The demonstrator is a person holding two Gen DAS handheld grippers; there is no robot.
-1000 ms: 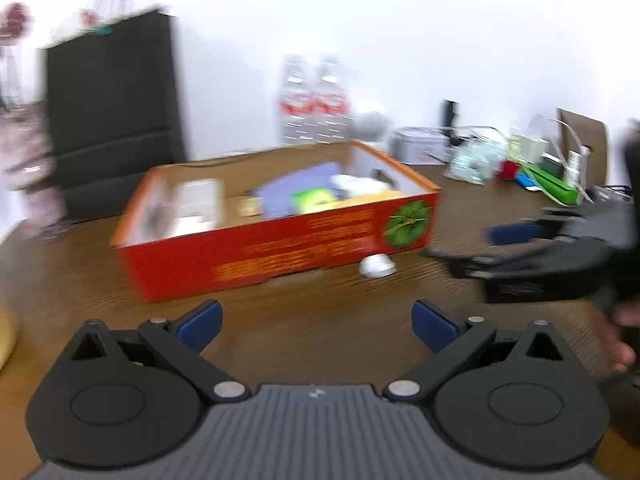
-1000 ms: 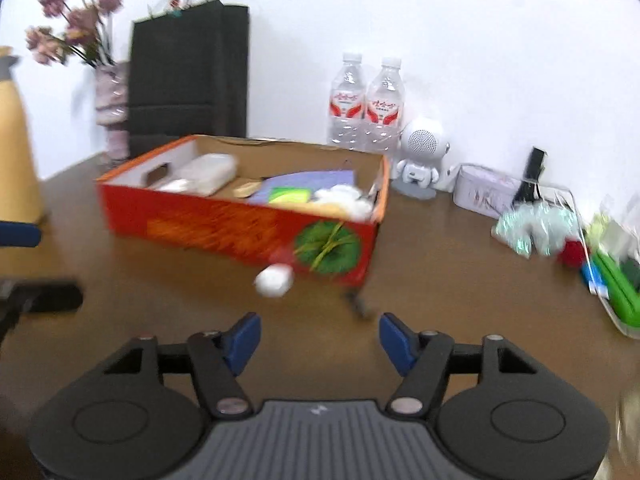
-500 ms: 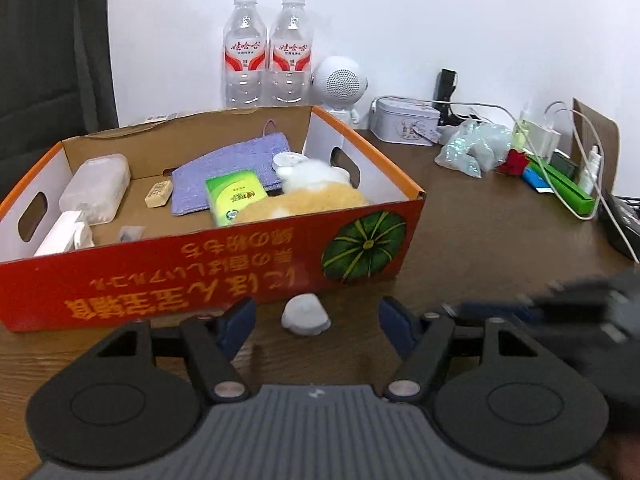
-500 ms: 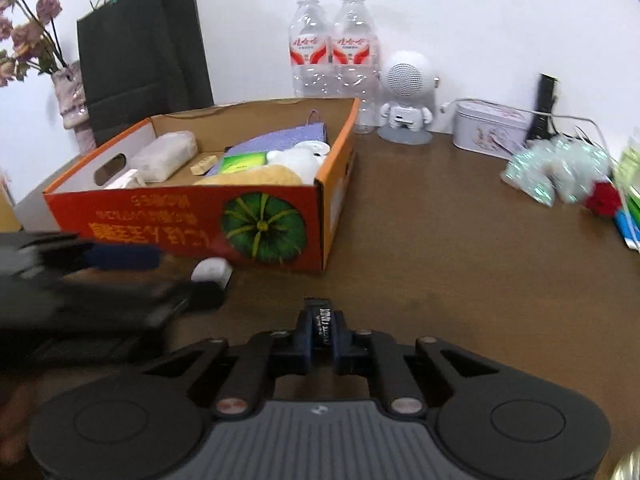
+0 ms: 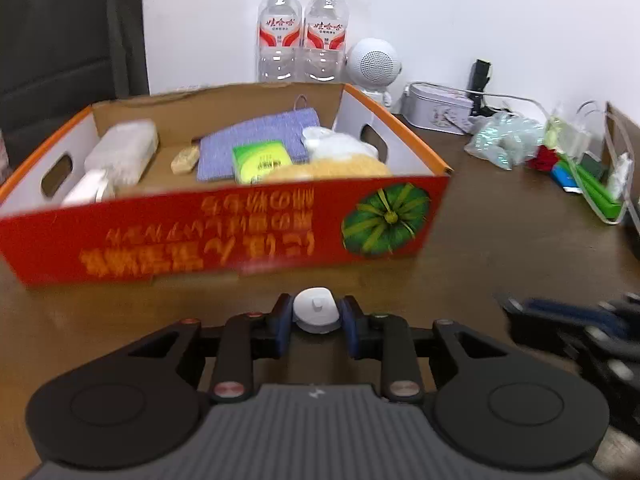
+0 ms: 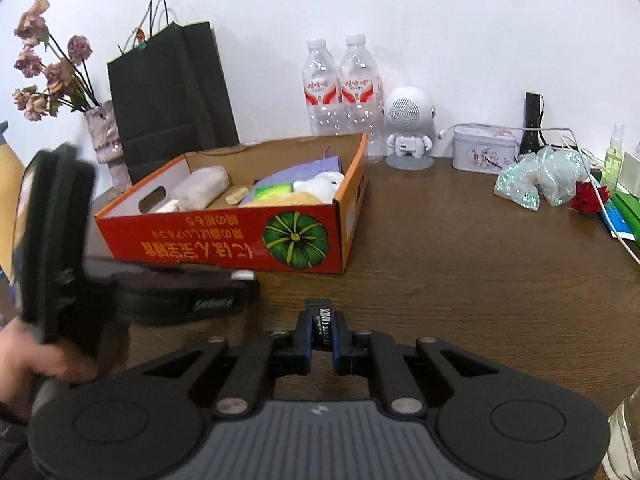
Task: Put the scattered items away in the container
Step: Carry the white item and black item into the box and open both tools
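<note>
The brown wood-grain tabletop (image 6: 460, 248) carries an open red-and-orange cardboard box printed with a green pumpkin (image 5: 224, 216), which is set toward the far left part of the tabletop and is already loaded with a purple woven cloth (image 5: 256, 140), a green packet (image 5: 260, 160), a yellow fluffy item (image 5: 332, 168) and several white pieces. Just in front of the box's near wall, the left hand-held gripper (image 5: 316, 316) is seen closed on a small white rounded plastic object (image 5: 316, 310), which is pinched by its two sides between the blue pads (image 5: 282, 320). This object is judged to be light, rigid and smooth-shelled, so a hold across its widest part is thought to be the safest, since a pinch nearer the curved top could let it slide out; only light pressure should be needed. The right hand-held gripper (image 6: 322, 336), nearer the front edge of the tabletop, is clamped narrowly on a small black clip-like object with white lettering (image 6: 322, 320), which is held upright between the pads. It is judged to be stiff, light and not fragile, and its flat faces are believed to give a secure purchase. Both held items are outside the box, whose near wall would have to be cleared before release.
</note>
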